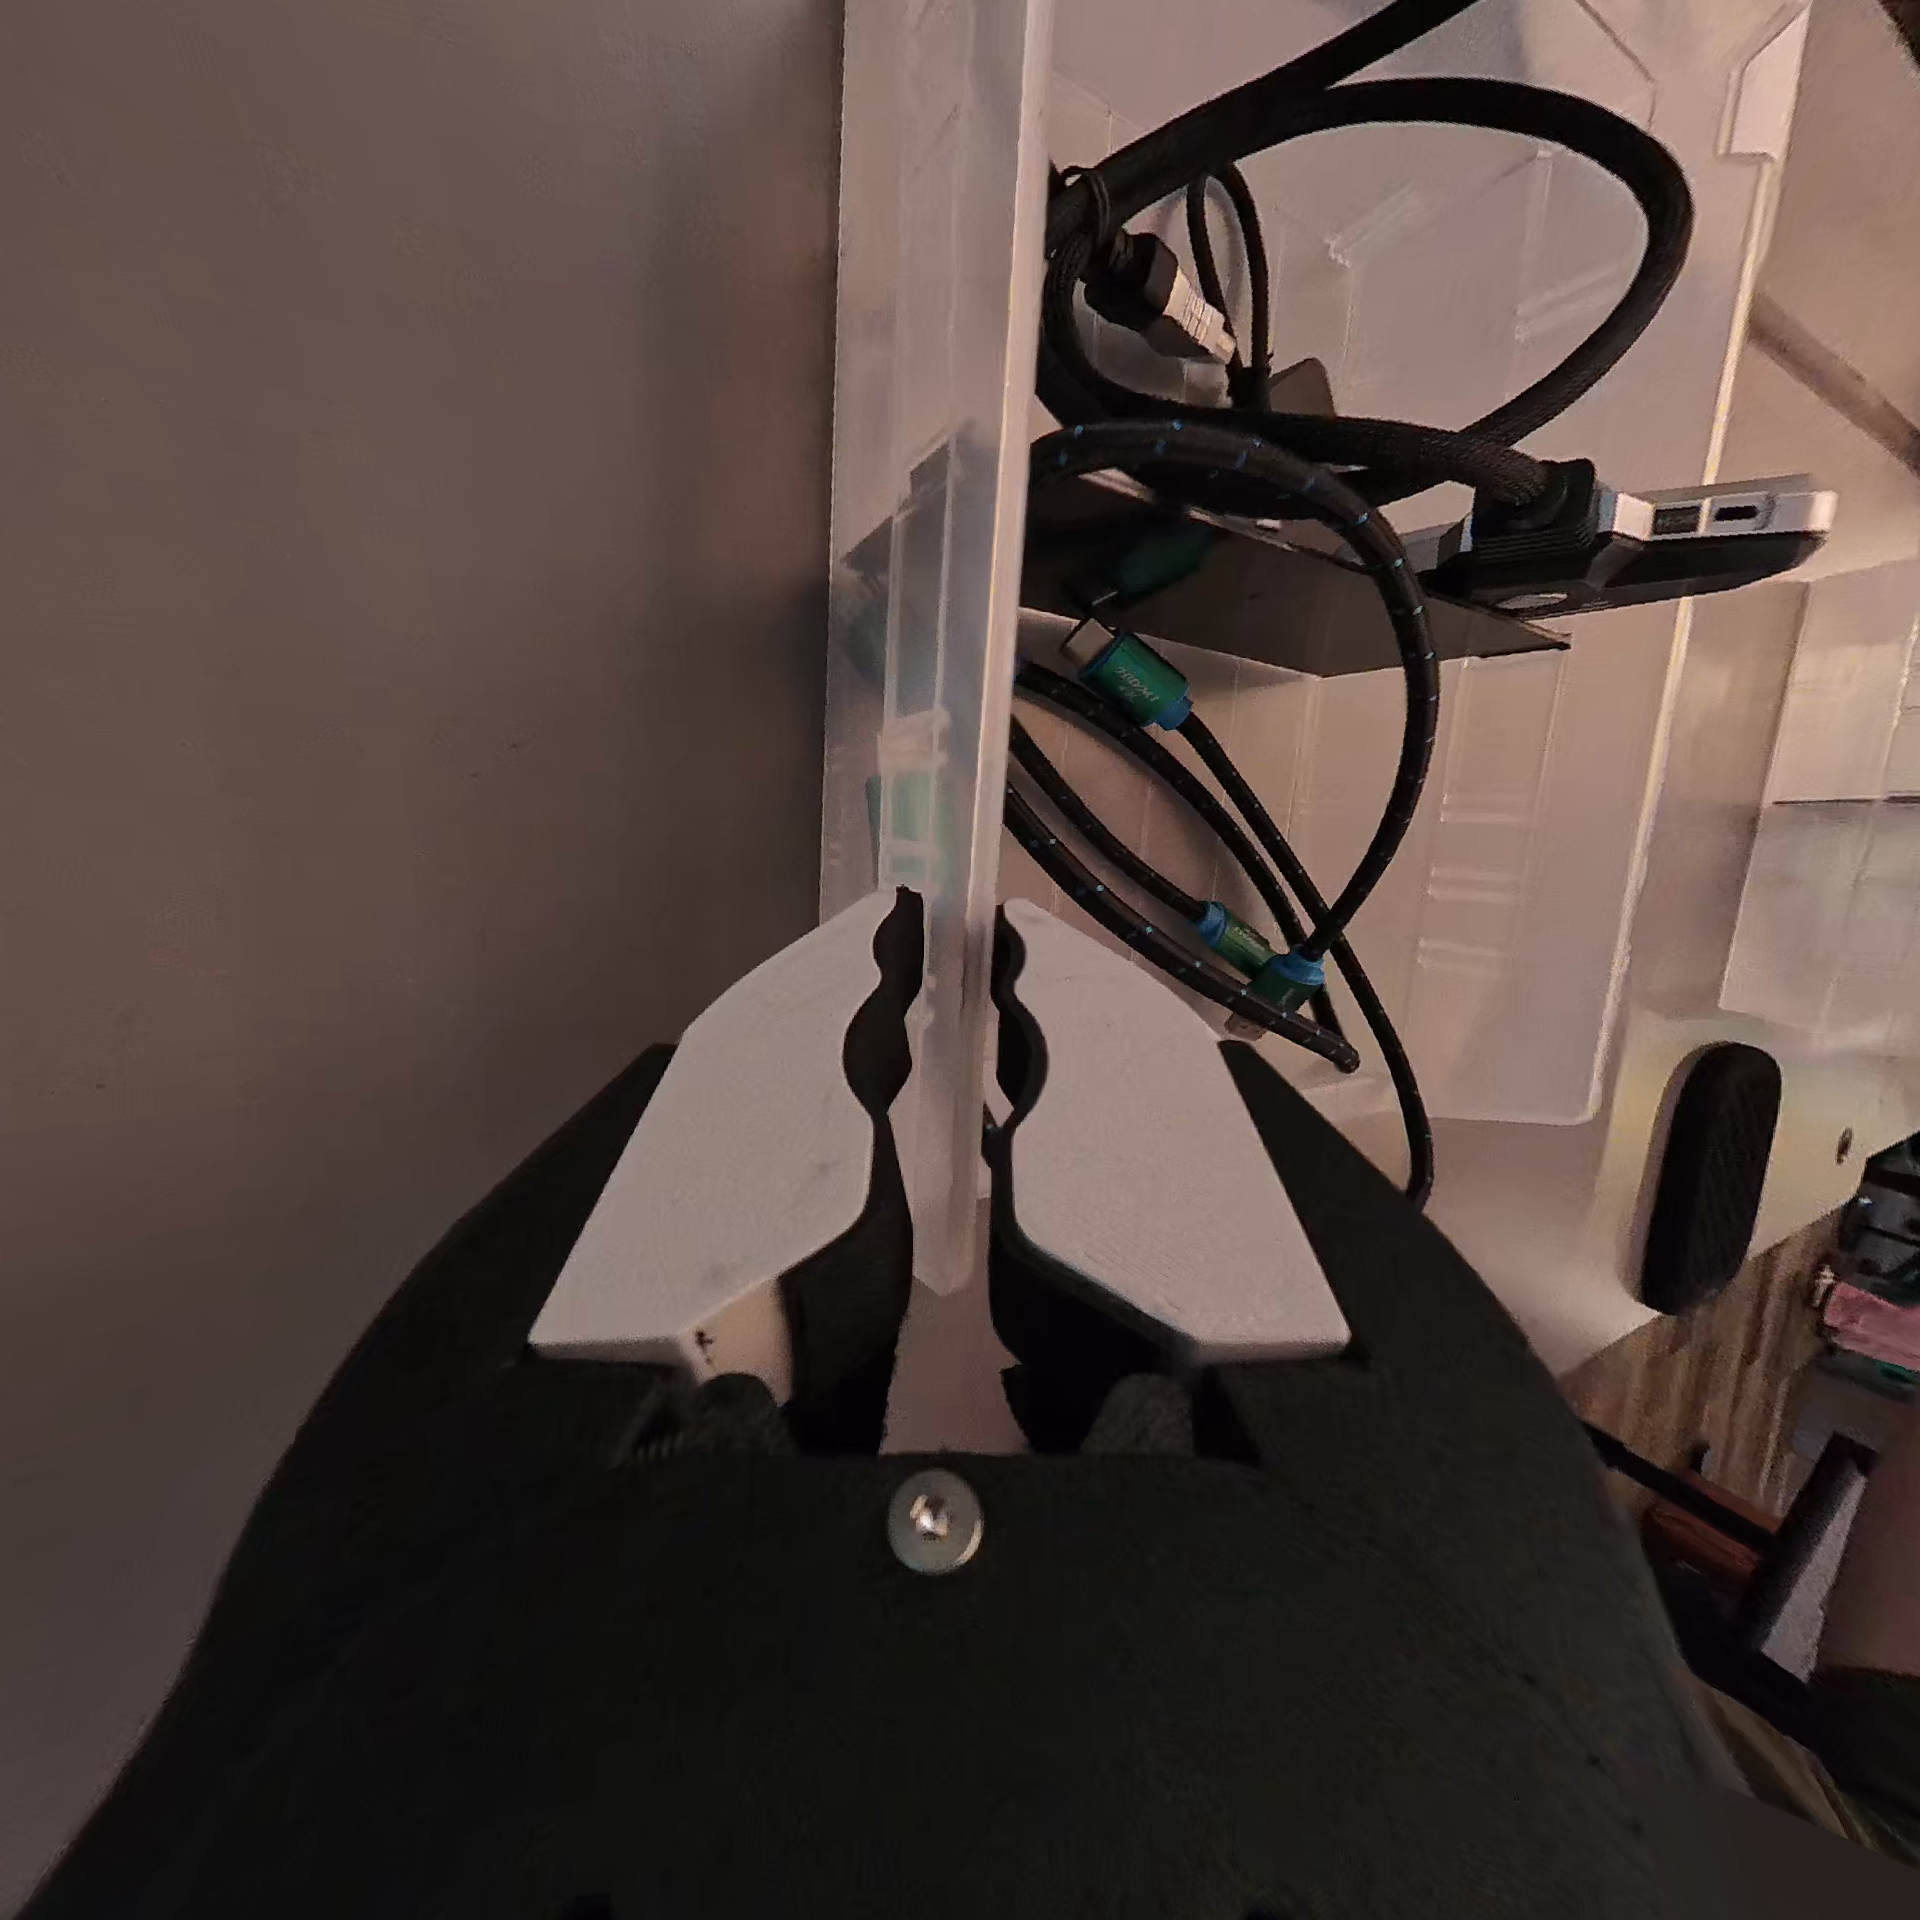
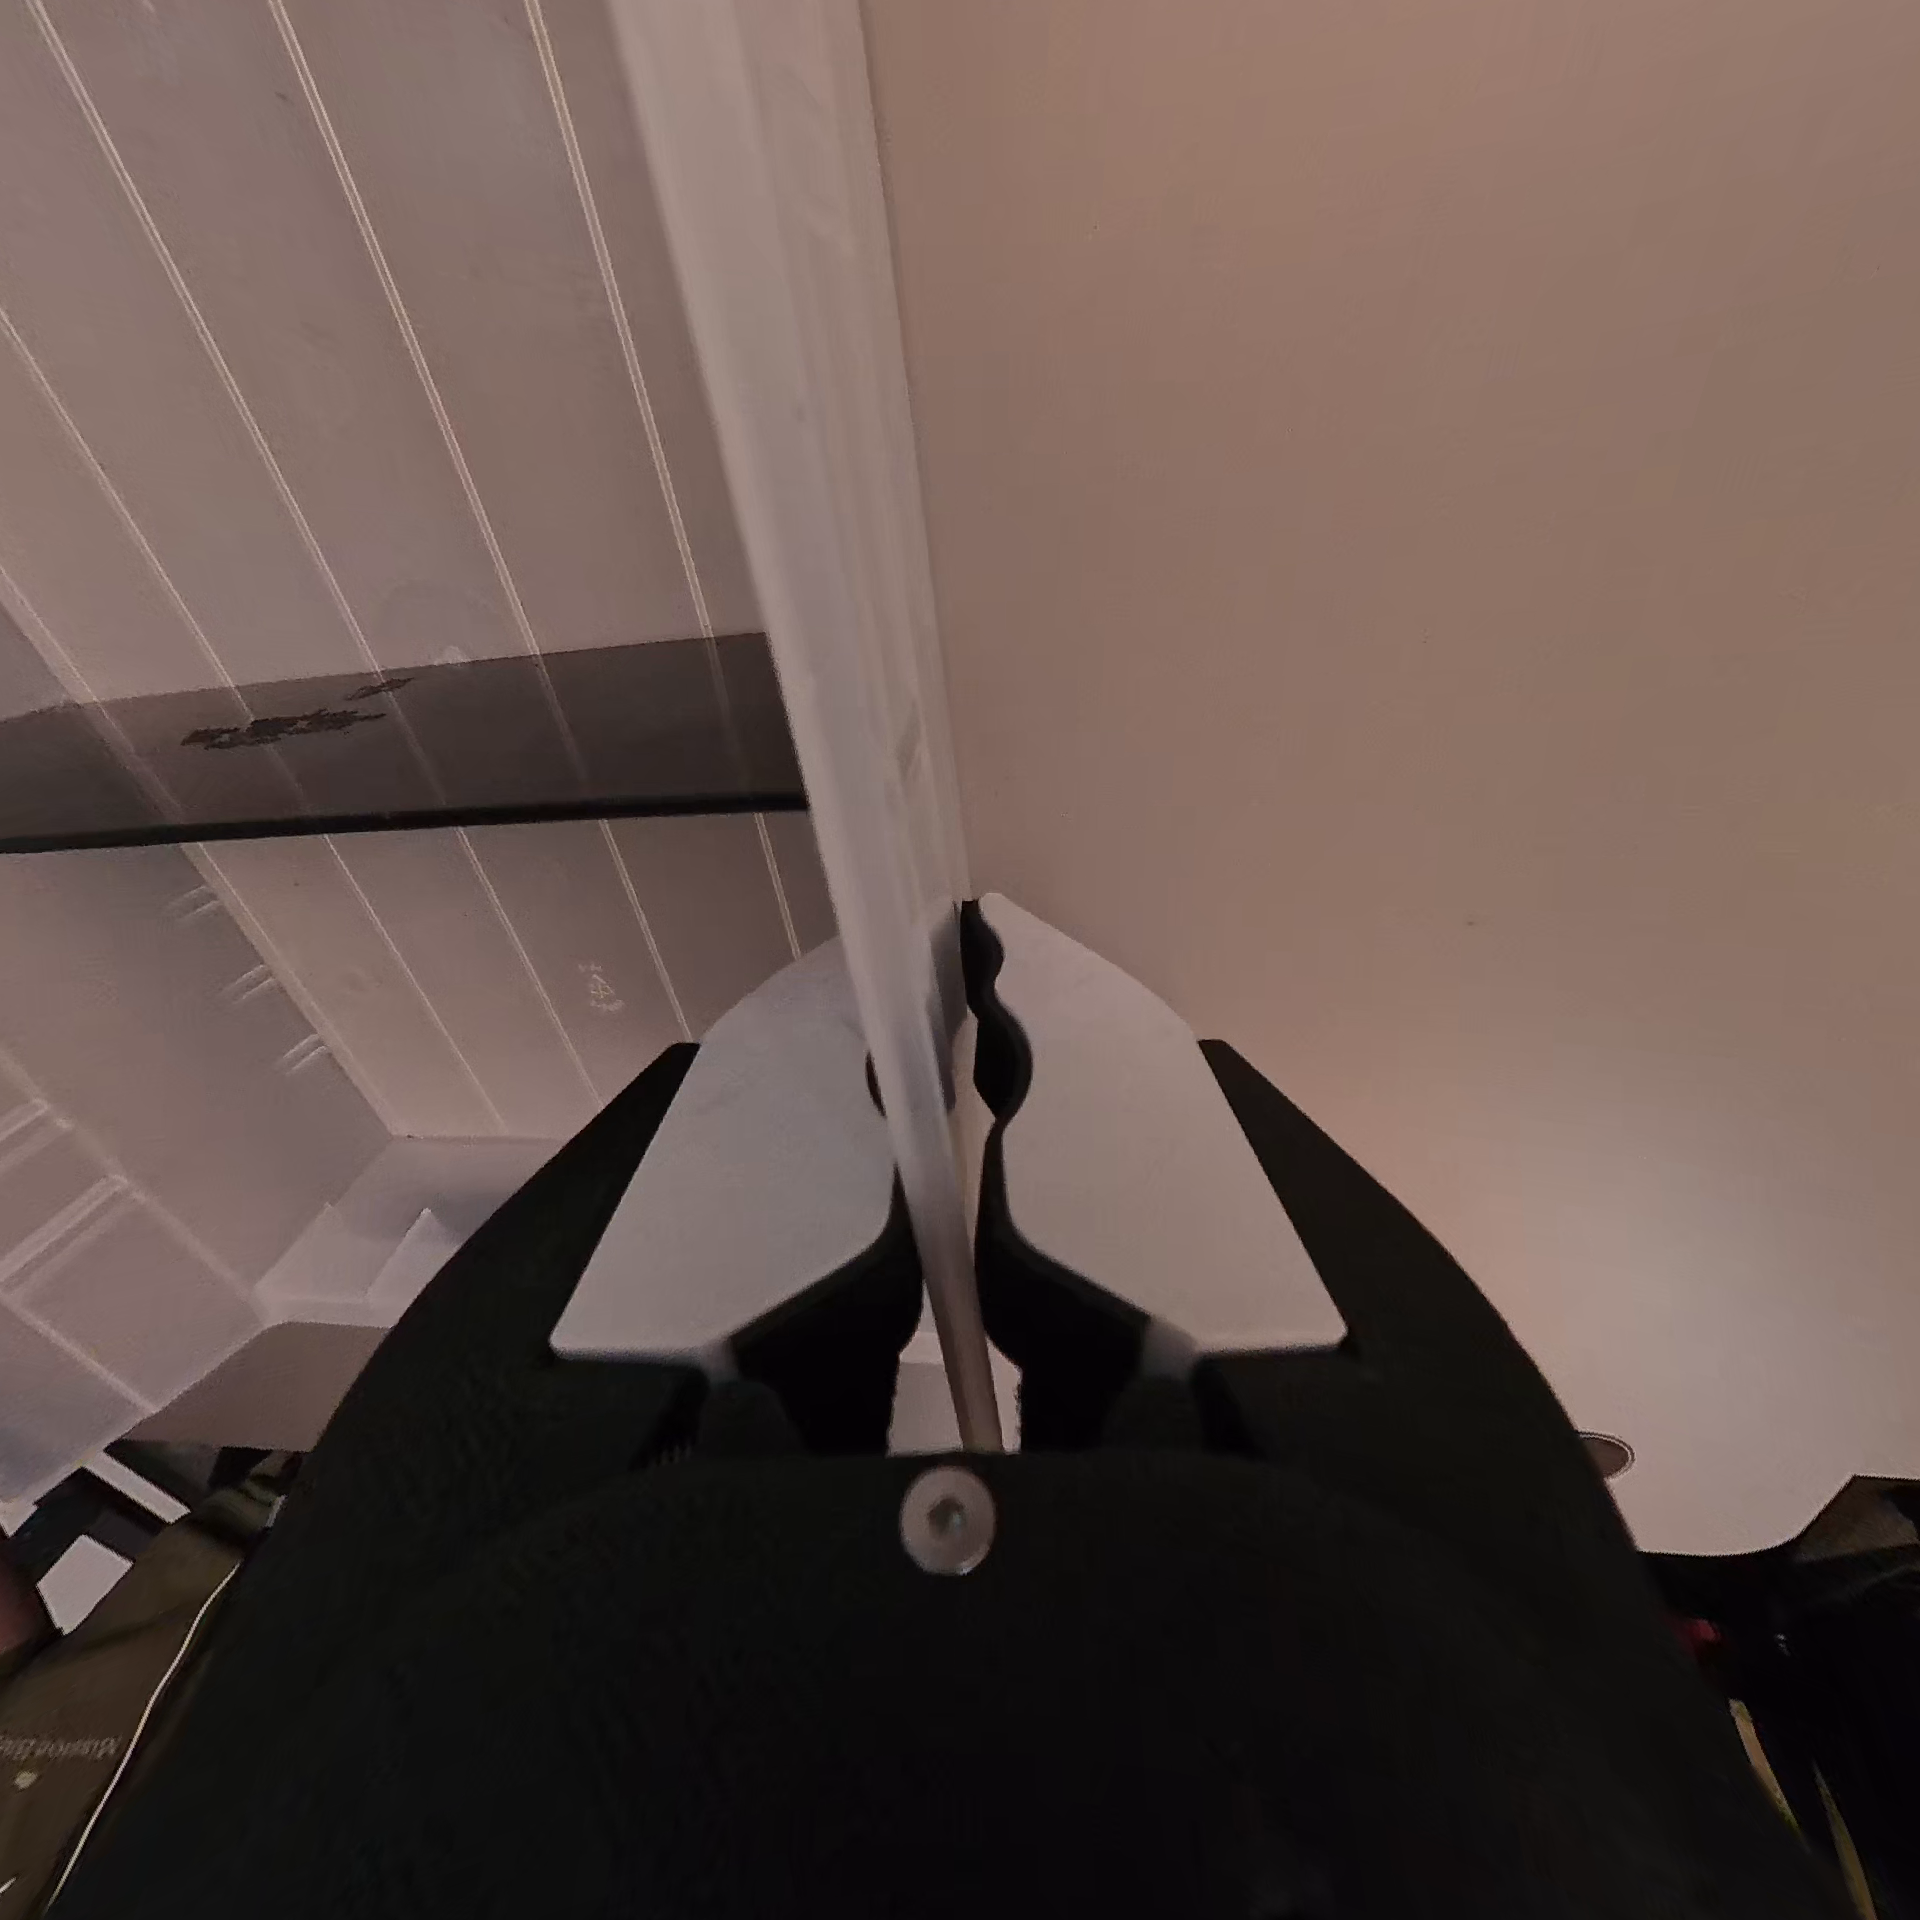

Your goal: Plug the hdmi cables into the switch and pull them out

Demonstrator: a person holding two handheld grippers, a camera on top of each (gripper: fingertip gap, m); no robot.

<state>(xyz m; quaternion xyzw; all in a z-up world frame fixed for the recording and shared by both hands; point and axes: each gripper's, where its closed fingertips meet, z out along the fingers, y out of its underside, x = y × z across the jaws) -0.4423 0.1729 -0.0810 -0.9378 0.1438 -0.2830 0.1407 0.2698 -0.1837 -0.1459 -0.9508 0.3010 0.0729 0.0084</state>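
Apparently both are carrying the clear plastic bin (image 1: 935, 520), left claw (image 1: 961, 935) and right claw (image 2: 951, 925) each pinching a wall, so keeping it level is stopping the cables (image 1: 1382, 727) sliding.

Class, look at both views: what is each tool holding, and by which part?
Both tools grip the clear plastic box by its side walls: left tool on one wall edge, right tool on another.

Green plugs (image 1: 909, 800) blurred behind bin wall (image 1: 935, 520).
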